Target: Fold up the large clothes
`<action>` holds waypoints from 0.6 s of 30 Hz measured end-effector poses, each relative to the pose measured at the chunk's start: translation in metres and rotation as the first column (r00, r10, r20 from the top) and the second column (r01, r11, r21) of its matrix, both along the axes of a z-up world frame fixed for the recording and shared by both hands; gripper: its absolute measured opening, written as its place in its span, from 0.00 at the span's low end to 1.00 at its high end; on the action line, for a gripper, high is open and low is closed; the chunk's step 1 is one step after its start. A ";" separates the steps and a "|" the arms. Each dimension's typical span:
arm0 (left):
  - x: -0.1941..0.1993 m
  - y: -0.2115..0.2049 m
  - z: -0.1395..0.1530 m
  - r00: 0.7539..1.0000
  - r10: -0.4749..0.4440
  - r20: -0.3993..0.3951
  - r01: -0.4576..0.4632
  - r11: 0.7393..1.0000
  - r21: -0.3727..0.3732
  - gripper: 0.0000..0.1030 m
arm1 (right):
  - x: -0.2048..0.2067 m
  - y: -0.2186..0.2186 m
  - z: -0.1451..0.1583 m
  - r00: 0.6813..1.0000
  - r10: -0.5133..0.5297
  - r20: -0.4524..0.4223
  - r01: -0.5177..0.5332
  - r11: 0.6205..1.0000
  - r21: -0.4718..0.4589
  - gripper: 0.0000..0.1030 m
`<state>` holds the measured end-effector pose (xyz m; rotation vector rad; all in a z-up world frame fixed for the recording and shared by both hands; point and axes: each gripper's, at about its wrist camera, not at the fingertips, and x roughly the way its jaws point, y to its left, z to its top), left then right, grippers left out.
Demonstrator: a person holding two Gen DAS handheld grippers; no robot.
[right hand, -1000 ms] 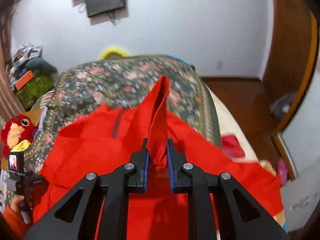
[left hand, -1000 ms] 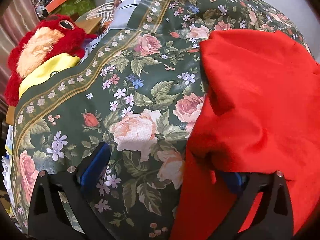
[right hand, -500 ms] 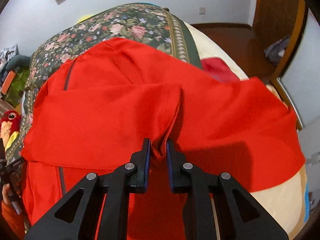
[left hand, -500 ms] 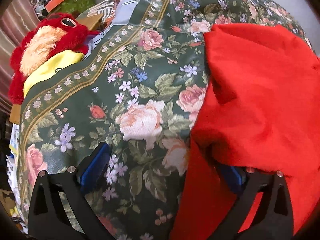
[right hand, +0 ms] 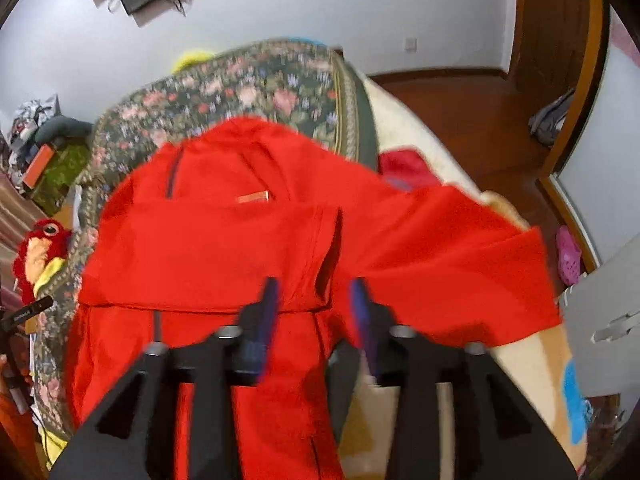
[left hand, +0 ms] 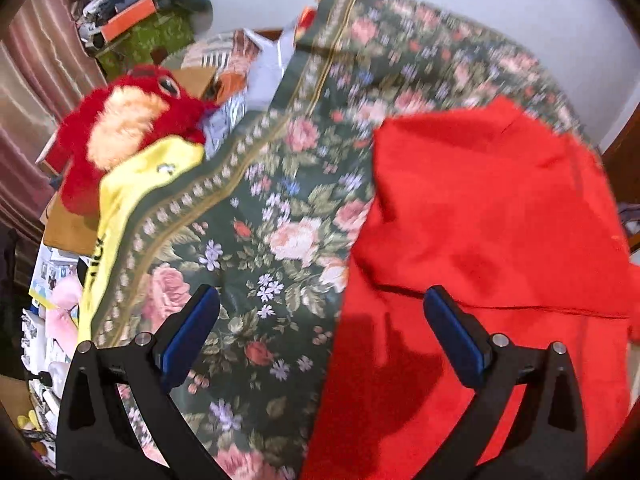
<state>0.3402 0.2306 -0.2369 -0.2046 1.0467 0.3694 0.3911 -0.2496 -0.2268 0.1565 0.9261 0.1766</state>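
Observation:
A large red garment [right hand: 248, 248] lies spread on the floral bedspread [right hand: 248, 92], with one sleeve folded across its body. My right gripper [right hand: 316, 300] hovers over the near end of that sleeve. Its jaws are opening, and the sleeve's end shows in the gap with neither pad pressing on it. In the left wrist view the garment [left hand: 500, 216] covers the right half of the bedspread [left hand: 260, 216]. My left gripper [left hand: 320, 320] hangs above the garment's left edge, wide open and holding nothing.
A red plush toy [left hand: 132, 120] and a yellow cloth [left hand: 136, 184] sit at the bed's left side, beside piled clutter [left hand: 132, 20]. A cream blanket [right hand: 528, 360] and a dark red item [right hand: 404, 168] lie right of the garment. Beyond is wooden floor [right hand: 460, 104] with a pink shoe [right hand: 568, 256].
The right gripper's jaws have parted and let go of the sleeve, which now lies folded across the garment. The left gripper has risen away from the bed, still open.

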 end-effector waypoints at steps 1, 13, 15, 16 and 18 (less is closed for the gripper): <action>-0.002 -0.003 0.009 1.000 -0.005 0.022 0.005 1.000 -0.004 1.00 | -0.003 -0.003 0.007 1.000 -0.004 0.023 0.004 1.000 0.000 0.53; -0.012 -0.099 0.095 0.945 -0.173 0.277 0.173 0.985 0.022 1.00 | -0.022 -0.071 0.034 0.990 -0.106 0.097 0.101 0.993 0.059 0.68; -0.011 -0.115 0.097 0.934 -0.202 0.294 0.207 0.978 0.014 1.00 | -0.021 -0.085 0.025 0.989 -0.132 0.073 0.127 0.990 0.068 0.73; -0.009 -0.124 0.097 0.928 -0.217 0.301 0.226 0.974 0.006 1.00 | -0.020 -0.094 0.016 0.987 -0.149 0.056 0.144 0.987 0.071 0.73; -0.003 -0.144 0.092 0.920 -0.249 0.303 0.265 0.964 -0.011 1.00 | -0.017 -0.111 -0.001 0.984 -0.177 0.009 0.176 0.981 0.087 0.73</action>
